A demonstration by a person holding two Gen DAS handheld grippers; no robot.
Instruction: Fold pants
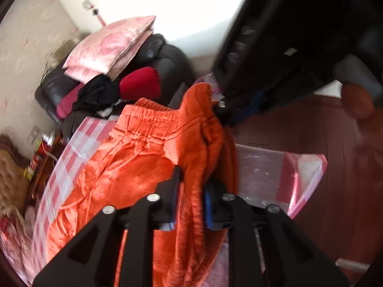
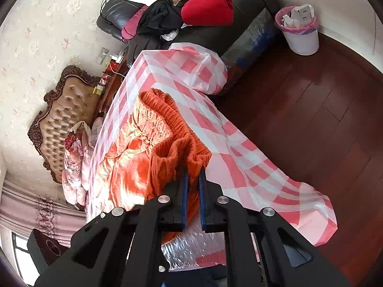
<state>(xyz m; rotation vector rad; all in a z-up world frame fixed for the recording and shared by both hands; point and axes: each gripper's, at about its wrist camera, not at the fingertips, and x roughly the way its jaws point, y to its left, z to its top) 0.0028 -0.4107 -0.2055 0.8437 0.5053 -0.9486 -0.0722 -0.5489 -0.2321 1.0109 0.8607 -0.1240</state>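
Pants (image 2: 134, 167) plush, limp, slippery on checkered cloth (image 2: 239, 165); I keep both fingers pinching fleece near waistband (image 2: 165, 114): left gripper (image 1: 189, 191), right gripper (image 2: 192, 179); best hold there

Light: bright daylight, blown-out white at the left view's top
Blur: left view smeared, right view sharp
Glare: sheen on orange pants (image 2: 134, 167)
Edges: fisheye bending, dark corners

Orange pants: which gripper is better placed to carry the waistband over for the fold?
Probably right: the right gripper is shut on the orange pants at the waistband corner. The left gripper pinches bunched fabric lower down.
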